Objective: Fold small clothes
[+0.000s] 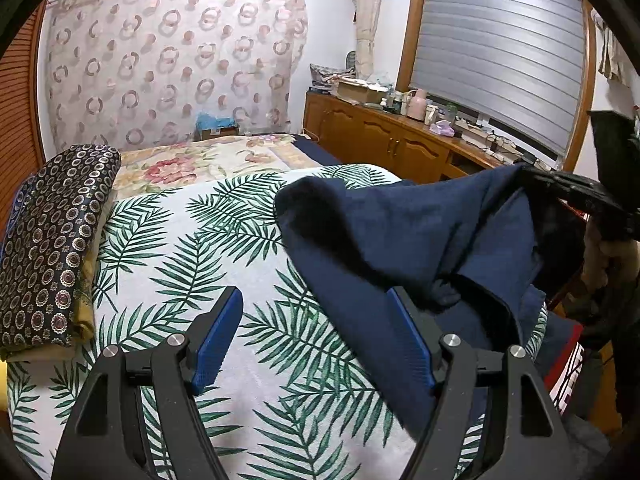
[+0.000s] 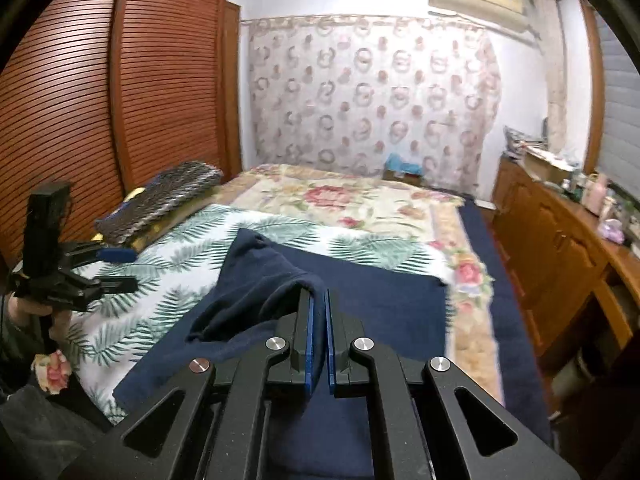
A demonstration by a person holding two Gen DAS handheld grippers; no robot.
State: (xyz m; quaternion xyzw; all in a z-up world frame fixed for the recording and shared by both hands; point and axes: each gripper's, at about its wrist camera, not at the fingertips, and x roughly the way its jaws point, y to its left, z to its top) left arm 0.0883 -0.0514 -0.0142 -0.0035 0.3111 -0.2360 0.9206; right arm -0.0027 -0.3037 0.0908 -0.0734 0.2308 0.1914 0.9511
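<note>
A navy blue garment [image 1: 400,232] lies partly on the palm-leaf blanket [image 1: 208,248] on the bed. My left gripper [image 1: 316,336] is open and empty; its right pad sits against the garment's lower edge. My right gripper [image 2: 319,320] is shut on an edge of the navy garment [image 2: 264,284] and holds it lifted above the blanket, so the cloth hangs in a fold. The right gripper shows in the left wrist view [image 1: 576,196] at the far right. The left gripper shows in the right wrist view [image 2: 100,272] at the left, open.
A folded dark patterned cloth [image 1: 52,248] lies on the bed's left side. A floral bedspread [image 2: 352,204] covers the far half. A wooden cabinet [image 1: 384,140] with clutter stands to the right, a wooden slatted wardrobe [image 2: 80,92] to the left.
</note>
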